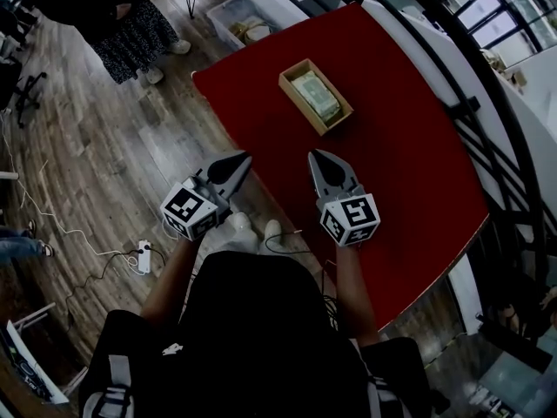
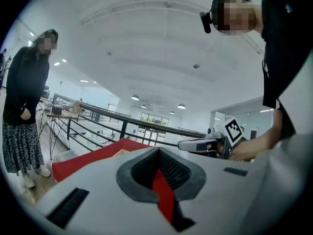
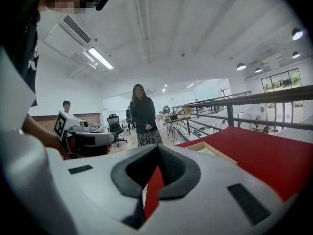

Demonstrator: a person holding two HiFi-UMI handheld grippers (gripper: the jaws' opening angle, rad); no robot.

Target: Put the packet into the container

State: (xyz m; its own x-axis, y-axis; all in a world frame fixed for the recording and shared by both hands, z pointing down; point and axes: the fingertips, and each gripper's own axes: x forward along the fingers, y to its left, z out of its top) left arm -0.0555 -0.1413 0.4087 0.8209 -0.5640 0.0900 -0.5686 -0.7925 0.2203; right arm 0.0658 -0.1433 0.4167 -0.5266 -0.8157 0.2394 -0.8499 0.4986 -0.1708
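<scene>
While the pale green, crinkled packet (image 1: 317, 97) lies flat inside the rectangular wooden container (image 1: 294, 69) on the smooth red tabletop (image 1: 392, 164), the left hand-held gripper (image 1: 242, 158) and right hand-held gripper (image 1: 314, 156) hover well short of it, both with jaws together and empty.

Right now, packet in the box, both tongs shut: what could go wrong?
1. The packet nearly fills the box; if it rides high, a knock may tip it out.
2. The shut left tongs and right tongs point roughly toward the box; a forward swing could shove it.
</scene>
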